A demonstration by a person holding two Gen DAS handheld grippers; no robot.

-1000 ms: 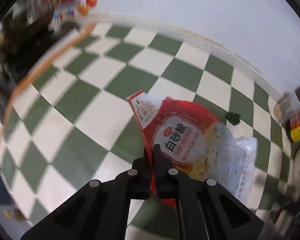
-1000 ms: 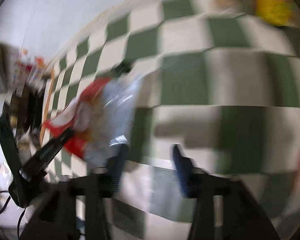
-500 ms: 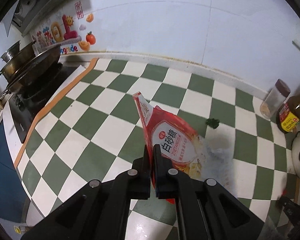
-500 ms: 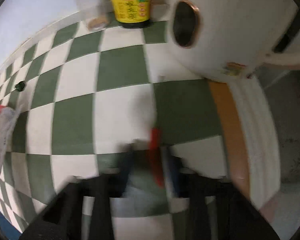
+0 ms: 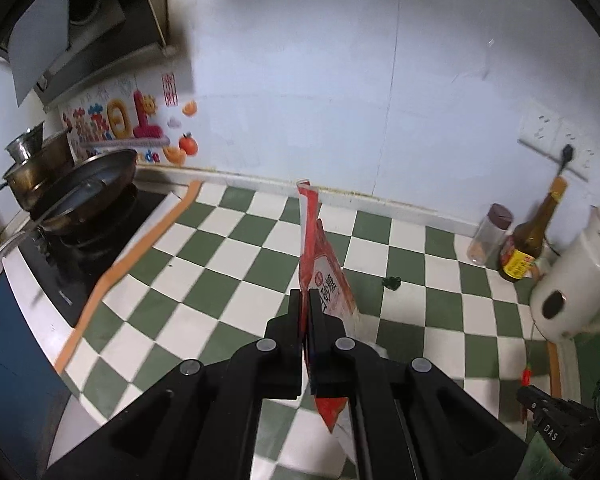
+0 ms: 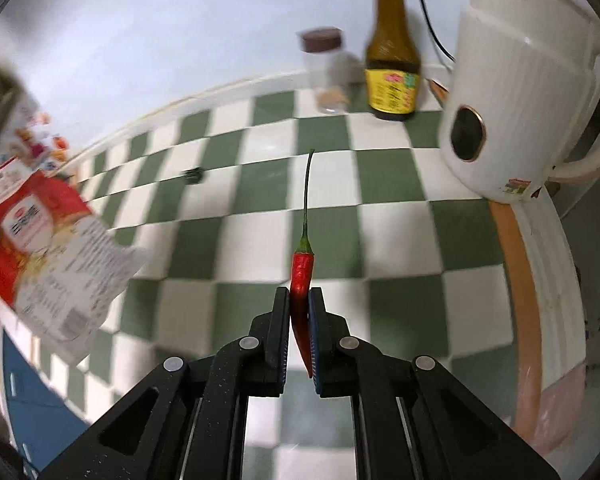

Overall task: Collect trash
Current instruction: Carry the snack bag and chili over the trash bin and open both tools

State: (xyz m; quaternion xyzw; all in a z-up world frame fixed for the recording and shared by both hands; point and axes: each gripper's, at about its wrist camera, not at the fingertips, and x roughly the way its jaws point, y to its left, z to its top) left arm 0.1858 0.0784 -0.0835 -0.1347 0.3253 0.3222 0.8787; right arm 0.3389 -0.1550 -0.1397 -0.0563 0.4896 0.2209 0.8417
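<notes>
My left gripper [image 5: 305,294] is shut on a red and white sugar bag [image 5: 328,280], which hangs edge-on above the green and white checked counter [image 5: 228,292]. In the right wrist view the same bag [image 6: 40,240] hangs at the left, its printed back showing. The right gripper [image 6: 300,292] is shut on a red chili [image 6: 301,272]; its long green stem points away from me, and it is held clear of the counter. A small dark green scrap [image 5: 392,281] lies on the tiles beyond the bag, also seen as a scrap [image 6: 193,175] in the right wrist view.
A brown sauce bottle [image 6: 392,68], a clear jar with a brown lid [image 6: 328,72] and a white appliance [image 6: 520,100] stand at the back right by the wall. At the far left a wok [image 5: 88,188] sits on the stove. An orange strip [image 5: 136,256] edges the counter.
The left gripper rose with the bag, lifting it off the tiles and turning it edge-on. The right gripper swung right from the bag, shut on the chili and lifted it.
</notes>
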